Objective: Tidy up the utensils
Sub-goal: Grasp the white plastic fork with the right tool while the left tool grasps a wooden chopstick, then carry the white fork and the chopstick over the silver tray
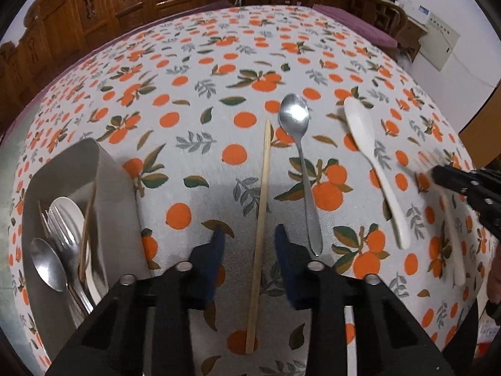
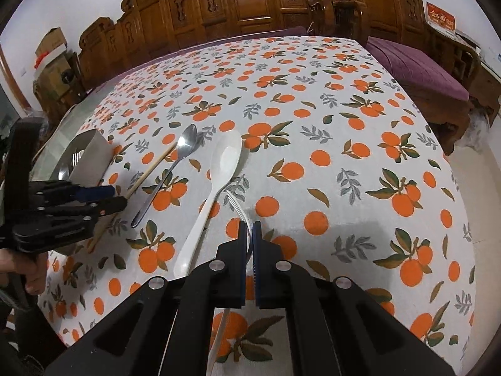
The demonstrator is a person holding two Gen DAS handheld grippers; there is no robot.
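We see the left gripper (image 1: 249, 235) with jaws apart astride the chopstick (image 1: 261, 219), not touching; the right gripper (image 2: 249, 227) is clamped on the white fork (image 2: 239, 202).

White fork (image 2: 239, 202) handle behind claw

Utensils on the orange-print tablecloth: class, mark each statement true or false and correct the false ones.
1. The right gripper is shut on a white fork. True.
2. The chopstick lies in the grey tray. False: it lies on the cloth between the left gripper's fingers, untouched.
3. The tray holds a fork and spoon. True.
4. The metal spoon lies right of the white spoon. False: left.
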